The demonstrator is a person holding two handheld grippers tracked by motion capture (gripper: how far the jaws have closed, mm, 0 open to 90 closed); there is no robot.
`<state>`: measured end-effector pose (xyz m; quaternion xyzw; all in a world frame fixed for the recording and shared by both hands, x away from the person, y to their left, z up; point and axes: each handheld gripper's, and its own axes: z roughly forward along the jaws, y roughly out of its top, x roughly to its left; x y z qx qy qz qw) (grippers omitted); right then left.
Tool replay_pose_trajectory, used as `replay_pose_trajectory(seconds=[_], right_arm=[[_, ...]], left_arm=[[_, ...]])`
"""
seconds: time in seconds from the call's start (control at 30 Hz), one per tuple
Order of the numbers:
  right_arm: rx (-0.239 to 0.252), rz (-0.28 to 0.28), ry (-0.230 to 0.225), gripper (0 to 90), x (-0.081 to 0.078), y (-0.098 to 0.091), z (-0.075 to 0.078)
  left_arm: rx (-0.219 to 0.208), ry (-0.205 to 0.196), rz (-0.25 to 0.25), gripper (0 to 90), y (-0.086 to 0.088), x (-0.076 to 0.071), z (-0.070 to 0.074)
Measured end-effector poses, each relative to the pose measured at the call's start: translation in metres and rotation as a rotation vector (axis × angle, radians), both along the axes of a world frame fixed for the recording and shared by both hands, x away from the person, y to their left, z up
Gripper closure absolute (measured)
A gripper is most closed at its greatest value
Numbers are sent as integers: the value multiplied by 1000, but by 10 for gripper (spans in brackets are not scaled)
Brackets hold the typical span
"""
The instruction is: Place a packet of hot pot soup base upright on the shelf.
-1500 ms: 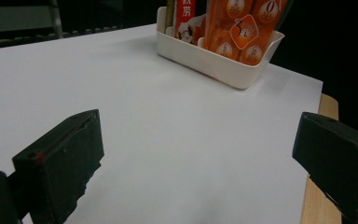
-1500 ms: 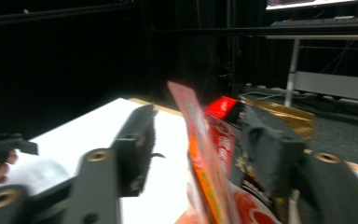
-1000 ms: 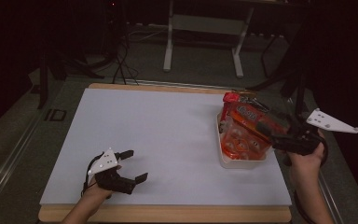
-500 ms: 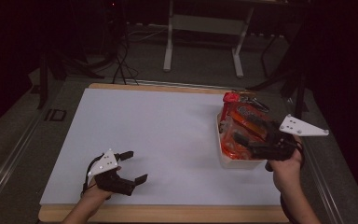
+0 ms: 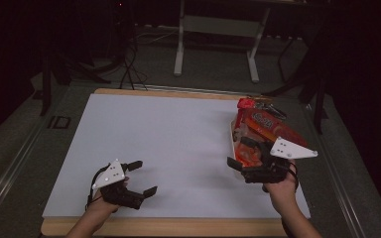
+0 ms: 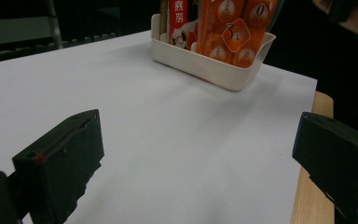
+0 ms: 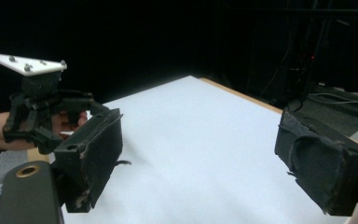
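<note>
Overall, a white sheet [image 5: 178,153] covers the wooden table [image 5: 168,227], and it is bare across its middle. At the right edge of the sheet stands a cream plastic bin [image 6: 216,67], loaded with orange and red snack packets [image 5: 265,126] that stand up above its rim; print on them is too small to read in the high view. In the left gripper view the bin sits well beyond the jaws, toward the far right corner of the sheet.

Right gripper [image 5: 245,156]: held low at the near end of the bin, just beside or touching the packets; contact cannot be settled. Its jaws stand wide apart, and the right gripper view shows nothing between them, only bare sheet. A grey three-cornered plate [image 5: 292,148] rides on top.

Left gripper [image 5: 141,177]: resting near the front left of the sheet, well apart from the bin. Jaws spread wide, nothing held; the left gripper view shows bare sheet between them.
</note>
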<state>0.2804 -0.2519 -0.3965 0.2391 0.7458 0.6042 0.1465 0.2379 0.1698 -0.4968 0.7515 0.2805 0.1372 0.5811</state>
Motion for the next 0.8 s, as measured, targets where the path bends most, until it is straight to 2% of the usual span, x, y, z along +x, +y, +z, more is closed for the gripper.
replay_pose_trajectory(seconds=[0.27,0.37,0.53,0.63,0.8], right_arm=[[-9,-1,45,148,1,0,-17],[-41,-2,41,148,-2,-1,-27],[-62,1,77,147,0,-5,-40],[-70,7,78,148,0,-6,-44],[-105,30,107,147,0,-9,-49]], left_arm=[[7,3,-8,25,-1,-1,0],[7,6,-15,25,-1,-1,-1],[5,9,-17,25,-2,-1,-2],[11,9,-17,25,-2,-1,-2],[11,12,-17,25,-1,-2,-3]])
